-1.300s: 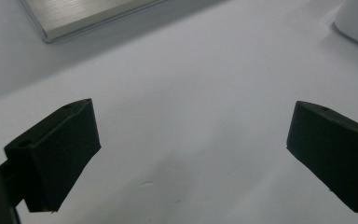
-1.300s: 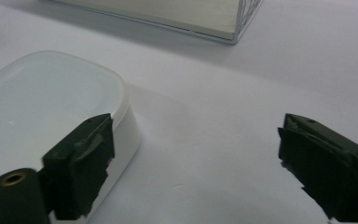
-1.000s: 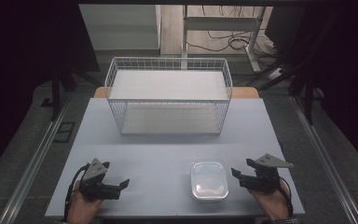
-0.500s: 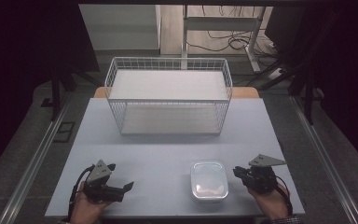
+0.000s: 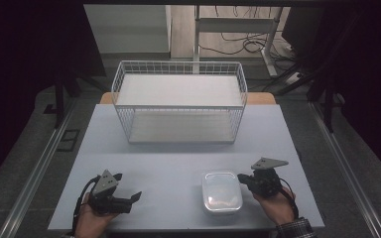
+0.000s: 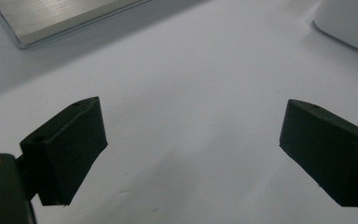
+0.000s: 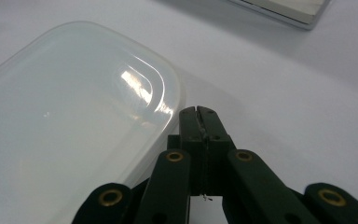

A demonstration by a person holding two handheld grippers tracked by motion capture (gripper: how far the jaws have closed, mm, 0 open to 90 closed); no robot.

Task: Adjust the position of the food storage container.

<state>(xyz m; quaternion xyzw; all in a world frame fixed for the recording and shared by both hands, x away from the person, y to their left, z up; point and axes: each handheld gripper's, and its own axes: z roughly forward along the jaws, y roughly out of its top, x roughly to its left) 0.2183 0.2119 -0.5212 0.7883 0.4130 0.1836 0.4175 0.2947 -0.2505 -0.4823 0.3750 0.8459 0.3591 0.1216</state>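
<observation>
A clear lidded plastic container (image 5: 222, 192) lies on the pale table (image 5: 168, 158) near its front edge, right of centre. My right gripper (image 5: 241, 180) lies low at the container's right side. In the right gripper view its jaws (image 7: 199, 112) are shut with nothing between them, their tips right beside the container's rounded rim (image 7: 65, 116); I cannot tell whether they touch. My left gripper (image 5: 128, 186) rests at the front left, pointing right. Its jaws (image 6: 193, 149) stand open over bare table after easing in slightly. The container's corner (image 6: 349, 25) lies farther off.
A white wire basket (image 5: 178, 63) stands at the back middle of the table, with a pale shelf inside. A light edge with metal trim (image 7: 289, 9) runs past the right gripper. The floor beyond holds cables and a desk frame (image 5: 238, 25).
My right gripper's jaws have shut and the hand has slid left, up to the container's side. The left hand has kept its place.
</observation>
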